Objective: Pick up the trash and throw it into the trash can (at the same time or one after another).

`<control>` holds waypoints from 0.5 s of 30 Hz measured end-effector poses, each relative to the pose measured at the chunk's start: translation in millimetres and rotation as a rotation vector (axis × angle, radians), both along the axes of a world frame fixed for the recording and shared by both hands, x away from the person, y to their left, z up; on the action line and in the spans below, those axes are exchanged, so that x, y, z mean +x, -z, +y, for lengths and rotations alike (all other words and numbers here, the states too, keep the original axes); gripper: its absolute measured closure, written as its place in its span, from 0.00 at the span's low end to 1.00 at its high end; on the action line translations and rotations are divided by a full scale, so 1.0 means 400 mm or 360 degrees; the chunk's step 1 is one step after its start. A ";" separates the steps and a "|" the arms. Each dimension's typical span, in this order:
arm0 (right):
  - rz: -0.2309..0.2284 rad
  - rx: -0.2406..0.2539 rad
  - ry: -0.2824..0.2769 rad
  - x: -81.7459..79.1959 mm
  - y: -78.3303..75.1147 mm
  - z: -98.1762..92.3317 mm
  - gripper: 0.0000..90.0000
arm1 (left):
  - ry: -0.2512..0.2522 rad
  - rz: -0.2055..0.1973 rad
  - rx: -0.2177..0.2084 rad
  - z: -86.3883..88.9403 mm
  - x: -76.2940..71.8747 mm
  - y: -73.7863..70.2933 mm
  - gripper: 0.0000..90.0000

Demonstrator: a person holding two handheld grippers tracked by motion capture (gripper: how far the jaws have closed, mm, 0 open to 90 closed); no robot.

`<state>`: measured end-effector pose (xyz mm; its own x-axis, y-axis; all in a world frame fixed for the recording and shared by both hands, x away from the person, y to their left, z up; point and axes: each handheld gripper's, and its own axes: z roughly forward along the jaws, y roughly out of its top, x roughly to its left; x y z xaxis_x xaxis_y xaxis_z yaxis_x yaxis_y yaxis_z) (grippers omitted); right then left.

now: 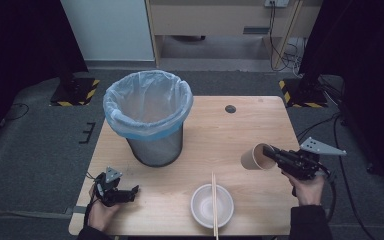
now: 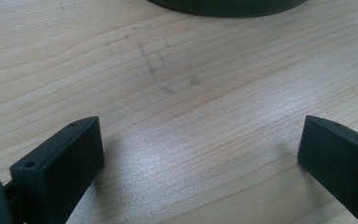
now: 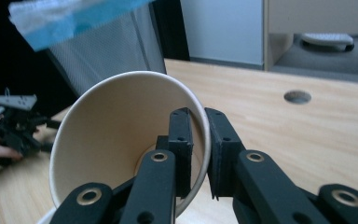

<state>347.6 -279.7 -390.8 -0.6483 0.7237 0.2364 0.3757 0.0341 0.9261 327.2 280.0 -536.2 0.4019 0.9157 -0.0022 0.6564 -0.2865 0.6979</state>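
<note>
Progress is partial: right gripper [image 1: 272, 152] pinches the paper cup [image 1: 254, 156] by its rim, lifted right of the bin [image 1: 148, 116] (not yet dropped); left gripper [image 1: 130, 192] rests near-left, jaws apart, empty.

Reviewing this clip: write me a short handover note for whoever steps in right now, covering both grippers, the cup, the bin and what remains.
Right gripper: shut on the paper cup, pinching its wall with one jaw inside and one outside; the cup is tipped on its side, mouth toward the person.
Left gripper: open, holding nothing, low over the table at its near left.
Lined mesh bin: upright at the far left of the table.
White bowl with chopsticks across it: at the near edge, untouched.
Done: cup picked up.
Left: probably carry the cup to the bin and drop it in; bowl and chopsticks may follow.
</note>
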 end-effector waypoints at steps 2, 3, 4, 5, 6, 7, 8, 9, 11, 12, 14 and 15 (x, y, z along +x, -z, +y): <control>-0.0020 0.0009 0.0010 0.009 -0.018 0.004 0.91 | 0.0000 0.0000 0.0000 0.000 0.000 0.000 0.00; -0.0035 0.0020 0.0016 0.013 -0.029 0.006 0.91 | 0.0001 -0.0001 0.0000 -0.001 0.000 0.000 0.00; -0.0052 0.0041 0.0014 0.017 -0.043 0.009 0.91 | 0.0001 -0.0001 0.0000 -0.001 0.000 0.000 0.00; -0.0086 0.0061 0.0014 0.023 -0.063 0.017 0.91 | 0.0003 0.0000 0.0000 -0.001 0.000 0.000 0.00; -0.0096 0.0065 0.0013 0.025 -0.071 0.020 0.91 | 0.0003 -0.0001 0.0000 -0.001 0.000 0.000 0.00; -0.0096 0.0065 0.0013 0.025 -0.071 0.020 0.91 | 0.0003 -0.0001 0.0000 -0.001 0.000 0.000 0.00; -0.0106 0.0071 0.0014 0.028 -0.080 0.024 0.91 | 0.0004 0.0000 0.0001 -0.001 -0.001 0.000 0.00; -0.0119 0.0079 0.0021 0.032 -0.091 0.029 0.91 | 0.0004 0.0000 0.0001 -0.001 -0.001 0.000 0.00; -0.0149 0.0103 0.0037 0.041 -0.114 0.040 0.91 | 0.0005 0.0000 0.0001 -0.002 -0.001 0.000 0.00; -0.0149 0.0103 0.0037 0.041 -0.114 0.040 0.91 | 0.0005 0.0000 0.0001 -0.002 -0.001 0.000 0.00; -0.0170 0.0117 0.0043 0.047 -0.128 0.048 0.91 | 0.0006 0.0000 0.0001 -0.002 -0.001 0.000 0.00; -0.0176 0.0121 0.0043 0.050 -0.132 0.051 0.91 | 0.0006 0.0000 0.0001 -0.002 -0.001 0.000 0.00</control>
